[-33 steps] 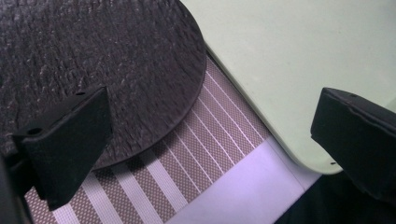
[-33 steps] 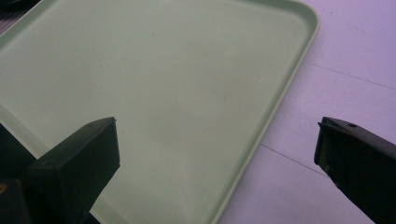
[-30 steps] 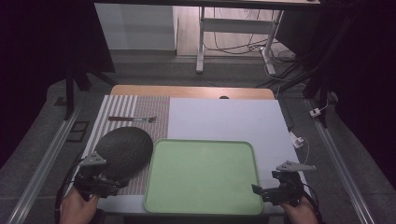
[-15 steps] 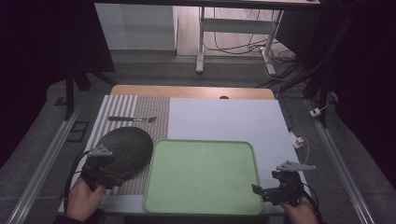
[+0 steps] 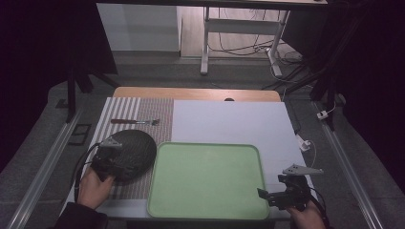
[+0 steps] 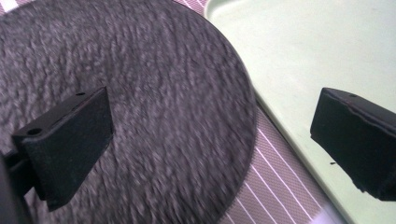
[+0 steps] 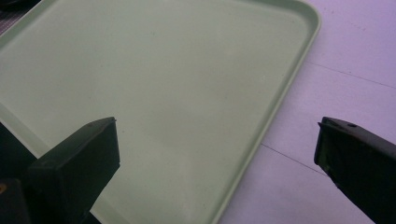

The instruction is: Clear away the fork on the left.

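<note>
Table: white tabletop with a striped woven placemat on its left part.
Tray: large pale green plastic tray with rounded corners, empty, lying at the near middle of the table, its left edge just beside the dark mat.
Dark mat: round dark grey woven mat on the striped placemat, left of the tray; this is the thing being reached for.
Fork: small dark-handled fork lying on the placemat beyond the round mat, apart from it.
Left gripper: left gripper over the near-left part of the round mat, jaws spread wide with nothing between them; in the left gripper view one jaw sits over the mat, the other over the tray's edge.
Right gripper: right gripper at the tray's near-right corner, jaws wide apart and empty, one over the tray, one over the white tabletop.
Change: since a second ago the left gripper has moved forward from the table's near edge onto the mat; the right one has stayed put.
Meaning: probably the approach to seizing the mat's rim; no grasp made yet.
</note>
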Motion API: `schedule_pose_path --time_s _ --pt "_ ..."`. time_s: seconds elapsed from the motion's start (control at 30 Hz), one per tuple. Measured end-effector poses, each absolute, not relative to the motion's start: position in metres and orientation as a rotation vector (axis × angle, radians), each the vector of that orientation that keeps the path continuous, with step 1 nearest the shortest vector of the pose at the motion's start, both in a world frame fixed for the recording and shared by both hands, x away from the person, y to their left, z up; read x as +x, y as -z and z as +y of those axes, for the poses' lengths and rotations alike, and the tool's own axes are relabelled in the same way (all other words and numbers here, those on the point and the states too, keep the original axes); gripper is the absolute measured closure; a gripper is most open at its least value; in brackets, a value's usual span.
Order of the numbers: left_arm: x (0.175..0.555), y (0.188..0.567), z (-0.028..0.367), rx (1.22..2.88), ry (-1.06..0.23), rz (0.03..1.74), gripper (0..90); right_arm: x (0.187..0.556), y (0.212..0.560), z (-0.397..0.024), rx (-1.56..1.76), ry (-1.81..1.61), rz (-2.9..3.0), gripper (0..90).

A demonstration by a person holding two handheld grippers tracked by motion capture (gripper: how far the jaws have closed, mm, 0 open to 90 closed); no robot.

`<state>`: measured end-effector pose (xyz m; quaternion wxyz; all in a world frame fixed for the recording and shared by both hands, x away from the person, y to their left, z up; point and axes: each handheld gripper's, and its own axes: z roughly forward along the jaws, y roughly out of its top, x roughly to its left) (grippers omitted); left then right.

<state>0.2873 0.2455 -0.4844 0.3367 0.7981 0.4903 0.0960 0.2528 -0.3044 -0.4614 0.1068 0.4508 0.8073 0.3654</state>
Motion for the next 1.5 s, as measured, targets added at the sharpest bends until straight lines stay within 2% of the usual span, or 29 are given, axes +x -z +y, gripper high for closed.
schedule_pose_path --time_s 0.27,0.53,1.5 --pt "0.311 0.487 0.246 2.104 -0.294 1.299 0.0 0.253 0.461 -0.304 1.327 -1.077 2.378 0.1" --pt "0.335 0.49 0.249 2.1 -0.278 1.323 0.0 0.253 0.461 -0.305 1.327 -1.077 2.378 0.1" --pt "0.407 0.503 0.262 2.117 -0.342 1.388 0.0 0.253 0.462 -0.305 1.329 -1.077 2.38 0.2"
